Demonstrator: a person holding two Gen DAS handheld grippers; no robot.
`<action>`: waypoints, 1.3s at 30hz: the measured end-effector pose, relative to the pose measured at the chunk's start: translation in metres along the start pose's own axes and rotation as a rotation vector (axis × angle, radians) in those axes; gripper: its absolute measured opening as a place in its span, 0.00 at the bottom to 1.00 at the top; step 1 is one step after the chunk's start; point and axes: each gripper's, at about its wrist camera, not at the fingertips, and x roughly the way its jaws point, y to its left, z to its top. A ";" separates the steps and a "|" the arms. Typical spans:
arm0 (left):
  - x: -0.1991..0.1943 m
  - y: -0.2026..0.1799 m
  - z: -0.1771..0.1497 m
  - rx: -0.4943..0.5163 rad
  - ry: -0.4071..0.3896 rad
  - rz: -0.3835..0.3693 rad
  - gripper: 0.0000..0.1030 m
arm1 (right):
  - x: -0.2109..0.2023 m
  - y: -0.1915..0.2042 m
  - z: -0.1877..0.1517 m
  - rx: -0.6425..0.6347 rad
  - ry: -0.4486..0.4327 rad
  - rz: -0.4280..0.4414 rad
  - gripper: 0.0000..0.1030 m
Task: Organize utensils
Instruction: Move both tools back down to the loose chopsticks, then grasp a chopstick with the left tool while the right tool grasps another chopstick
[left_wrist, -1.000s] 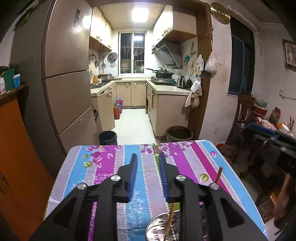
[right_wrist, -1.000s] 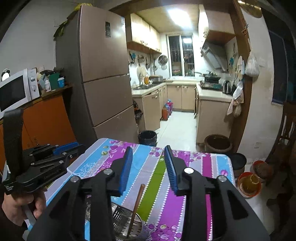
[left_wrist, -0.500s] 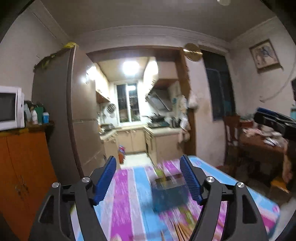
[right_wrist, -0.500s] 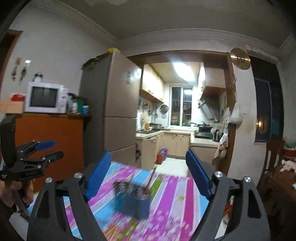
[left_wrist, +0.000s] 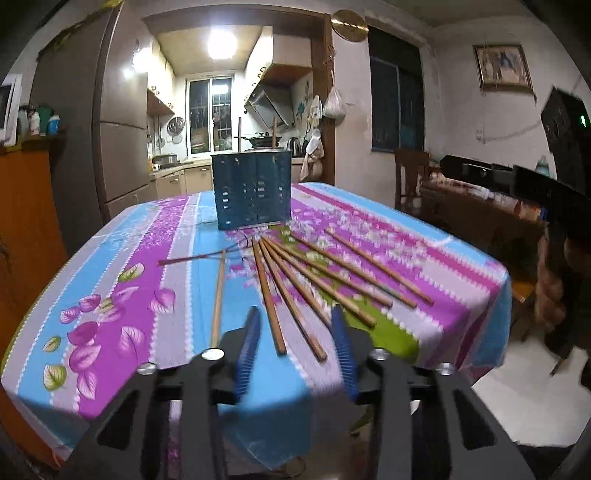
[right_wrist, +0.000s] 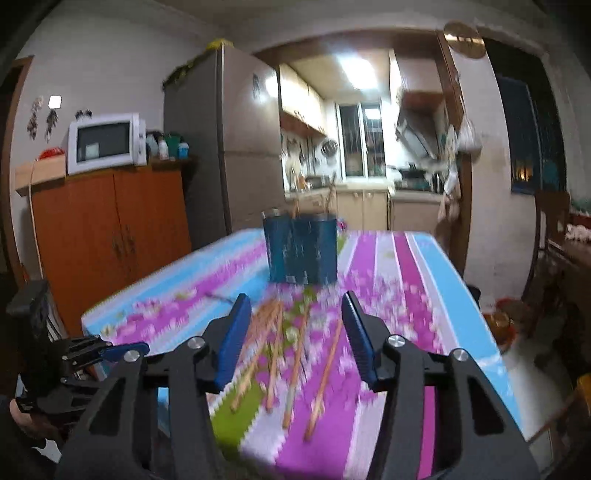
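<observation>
Both views dropped lower vs 0.5 s ago; chopsticks (left_wrist: 295, 288) & holder (left_wrist: 252, 192) now clear.

A dark blue perforated utensil holder (left_wrist: 252, 191) stands upright toward the far side of the worktop, with two wooden sticks (left_wrist: 274, 133) rising out of its top. In front of it a spread of brown wooden chopsticks (left_wrist: 295, 291) lies flat on the striped floral cloth, fanning out from near the holder's base toward the near edge. One chopstick (left_wrist: 218, 295) lies apart to the left. The right wrist view is blurred, so an exact count is uncertain.
</observation>
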 end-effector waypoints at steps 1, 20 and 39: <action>0.003 -0.002 -0.003 -0.004 0.014 -0.016 0.27 | 0.001 -0.001 -0.006 0.009 0.015 -0.003 0.48; 0.049 -0.016 -0.019 0.018 0.039 0.057 0.20 | 0.030 0.016 -0.079 -0.002 0.185 0.081 0.17; 0.050 -0.027 -0.026 0.045 -0.038 0.101 0.16 | 0.072 0.025 -0.094 -0.053 0.208 0.073 0.08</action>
